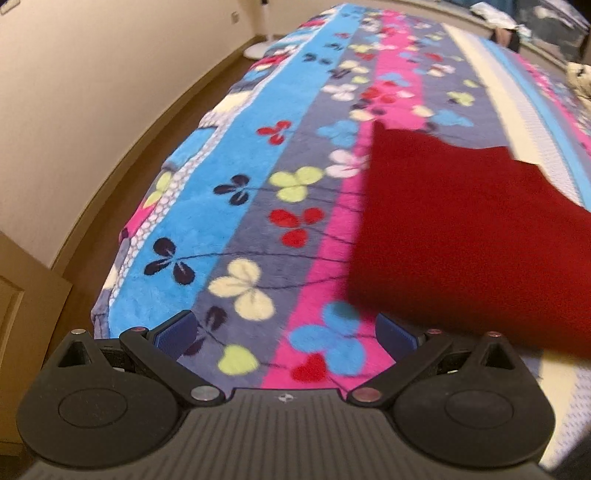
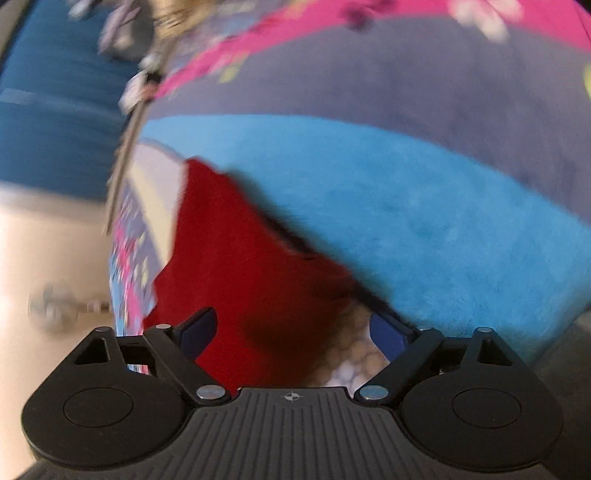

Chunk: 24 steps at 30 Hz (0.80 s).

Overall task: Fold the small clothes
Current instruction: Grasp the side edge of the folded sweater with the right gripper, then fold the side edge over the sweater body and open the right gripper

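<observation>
A dark red garment (image 1: 469, 229) lies flat on the flowered blanket (image 1: 258, 177) that covers the bed. In the left wrist view it fills the right half. My left gripper (image 1: 286, 332) hangs open over the blanket just left of the garment's near corner, with nothing between its blue pads. In the blurred right wrist view the same red garment (image 2: 251, 280) lies close below my right gripper (image 2: 295, 332), whose jaws stand wide apart. Red cloth shows between its fingers, and the pads do not press on it.
The bed's left edge drops to a brown wooden floor (image 1: 122, 177) along a cream wall (image 1: 74, 92). A fan base (image 1: 258, 48) stands on the floor at the far end. Clutter (image 1: 495, 14) lies at the far right of the bed.
</observation>
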Motion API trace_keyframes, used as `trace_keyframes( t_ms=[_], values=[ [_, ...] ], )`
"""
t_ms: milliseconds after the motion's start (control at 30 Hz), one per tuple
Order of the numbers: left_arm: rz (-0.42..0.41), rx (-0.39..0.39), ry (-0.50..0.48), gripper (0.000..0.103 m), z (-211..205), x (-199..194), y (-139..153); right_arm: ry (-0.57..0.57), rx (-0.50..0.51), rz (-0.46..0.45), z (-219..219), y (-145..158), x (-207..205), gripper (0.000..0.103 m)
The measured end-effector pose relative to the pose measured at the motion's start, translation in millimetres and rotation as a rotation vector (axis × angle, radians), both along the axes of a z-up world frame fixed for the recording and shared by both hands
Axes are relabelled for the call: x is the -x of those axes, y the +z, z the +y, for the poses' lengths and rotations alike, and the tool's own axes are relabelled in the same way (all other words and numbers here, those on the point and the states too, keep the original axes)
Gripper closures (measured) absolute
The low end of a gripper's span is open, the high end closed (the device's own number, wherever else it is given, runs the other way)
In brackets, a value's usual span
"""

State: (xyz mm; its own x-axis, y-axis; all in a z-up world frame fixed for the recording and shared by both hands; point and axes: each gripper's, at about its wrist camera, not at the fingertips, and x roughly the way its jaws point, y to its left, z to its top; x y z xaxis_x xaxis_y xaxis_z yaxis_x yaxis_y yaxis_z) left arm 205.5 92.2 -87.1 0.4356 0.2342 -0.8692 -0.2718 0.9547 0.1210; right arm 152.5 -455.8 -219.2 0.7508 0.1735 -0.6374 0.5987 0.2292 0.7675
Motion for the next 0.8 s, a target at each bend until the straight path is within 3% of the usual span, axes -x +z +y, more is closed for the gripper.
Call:
trace_keyframes(
  t_ms=[67, 133, 233, 533, 800],
  values=[
    [0.028, -0.003, 0.019, 0.0, 9.4, -11.0, -15.8, -0.025, -0.03, -0.055, 0.5, -5.3, -0.3, 0.016],
    [0.053, -0.003, 0.039, 0.0, 18.9, -20.7, -30.3, 0.024, -0.059, -0.135, 1.0, -2.6, -5.5, 0.08],
    [0.07, -0.027, 0.055, 0.0, 27.8, -33.7, -46.6, 0.071, 0.045, -0.138, 7.6, 13.5, -12.6, 0.083],
    [0.19, 0.012, 0.089, 0.0, 49.1, -60.1, -98.9, 0.028, 0.108, 0.042, 19.7, 7.8, -33.4, 0.082],
    [0.128, 0.152, 0.083, 0.0, 70.8, -62.9, -100.9, 0.124, 0.432, 0.219, 60.4, 71.4, -80.0, 0.085]
  ],
)
